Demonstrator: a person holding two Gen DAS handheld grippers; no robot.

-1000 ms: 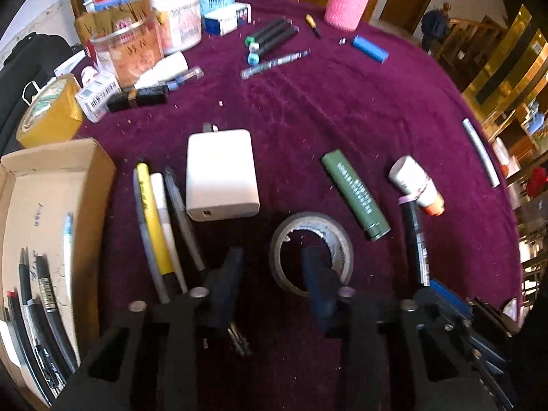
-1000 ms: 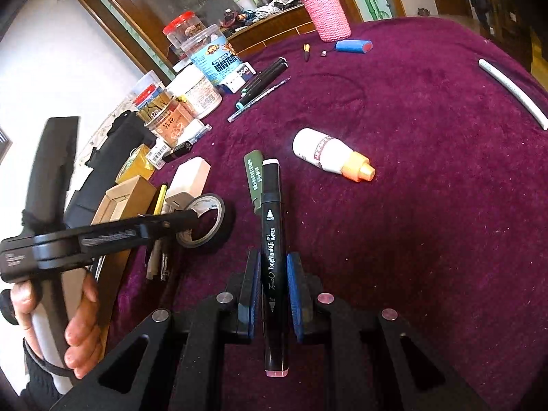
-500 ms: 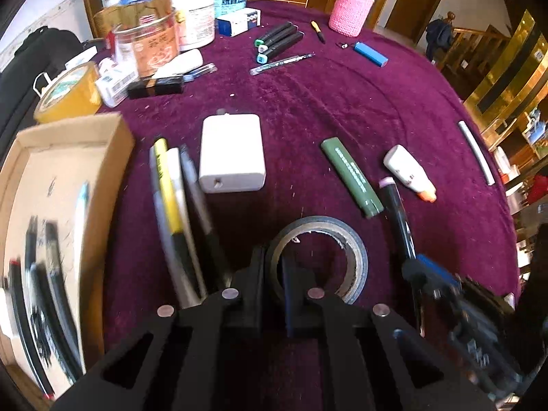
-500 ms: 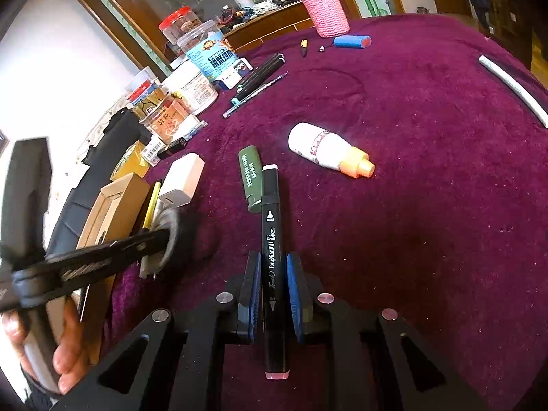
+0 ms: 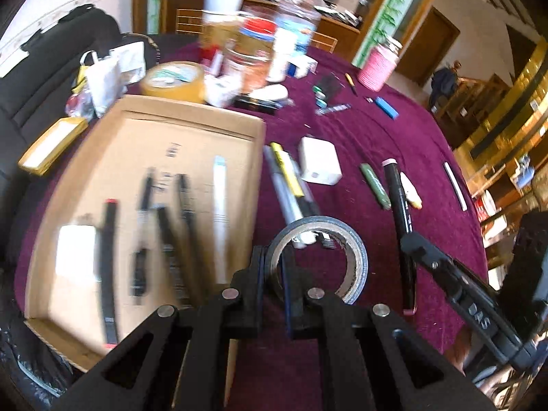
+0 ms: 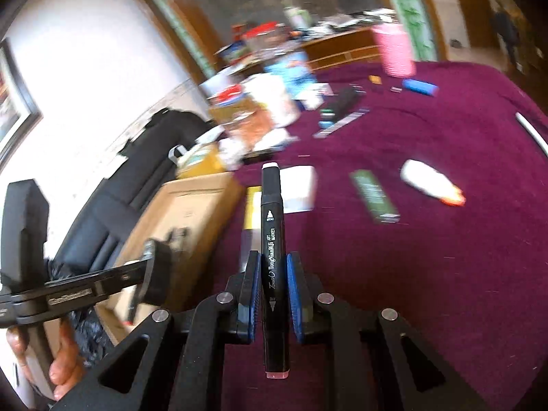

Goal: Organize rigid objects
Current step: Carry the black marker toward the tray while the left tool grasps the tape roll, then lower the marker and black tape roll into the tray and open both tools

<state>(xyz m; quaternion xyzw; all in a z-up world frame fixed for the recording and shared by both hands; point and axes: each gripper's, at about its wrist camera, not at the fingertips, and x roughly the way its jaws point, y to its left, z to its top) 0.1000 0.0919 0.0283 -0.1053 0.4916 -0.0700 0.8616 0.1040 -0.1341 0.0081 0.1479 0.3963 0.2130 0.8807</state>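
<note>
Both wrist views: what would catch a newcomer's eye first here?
The left gripper is clamped on the wall of a grey tape roll, held beside a cardboard tray with pens lying in it. The right gripper pinches a black marker that points forward between its fingers. Behind both, a purple tablecloth is strewn with small items, including a pink cup at the far edge.

Each fisheye looks forward along its own claw, close above the worktop [image 5: 394, 144]. Both views share the cardboard box [image 5: 191, 137] and the white charger [image 6: 299, 188].
</note>
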